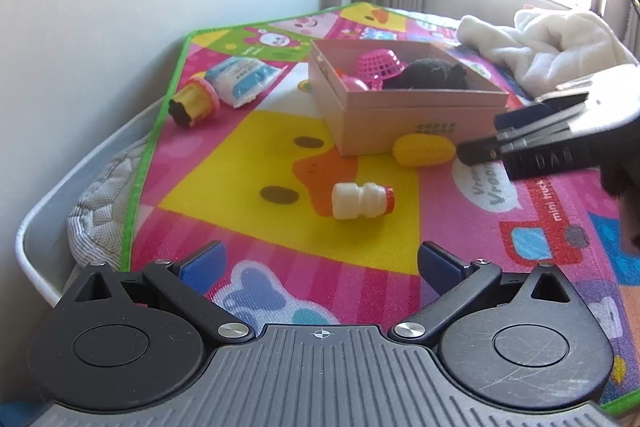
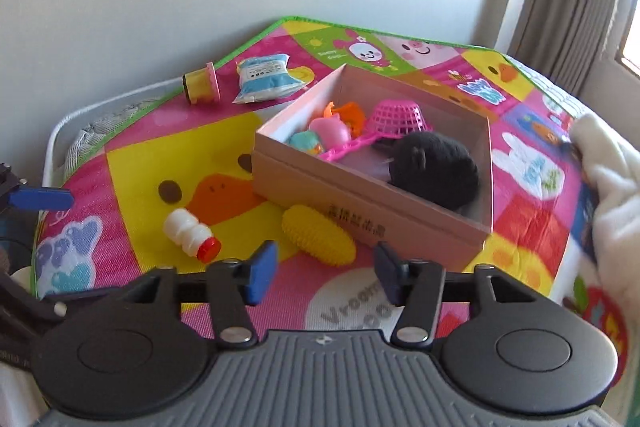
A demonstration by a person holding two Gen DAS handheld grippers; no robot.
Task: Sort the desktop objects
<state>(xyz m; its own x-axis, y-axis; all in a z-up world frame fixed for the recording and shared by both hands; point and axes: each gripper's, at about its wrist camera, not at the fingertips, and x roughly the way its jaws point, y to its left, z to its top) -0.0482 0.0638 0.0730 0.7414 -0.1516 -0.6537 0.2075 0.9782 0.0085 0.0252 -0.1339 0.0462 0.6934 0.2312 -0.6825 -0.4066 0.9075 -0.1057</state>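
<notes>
Corn toy [image 2: 319, 235] lies just beyond empty, parted right gripper [image 2: 325, 277].

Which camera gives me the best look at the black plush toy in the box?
The right wrist view: it looks down into the cardboard box, showing nearly the whole black plush toy. The left wrist view shows only its top above the box wall.

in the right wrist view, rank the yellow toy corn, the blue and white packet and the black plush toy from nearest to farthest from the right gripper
1. Yellow toy corn: on the mat just ahead of the open right gripper.
2. Black plush toy: inside the cardboard box, ahead and to the right.
3. Blue and white packet: far left of the mat, near the wall.
</notes>
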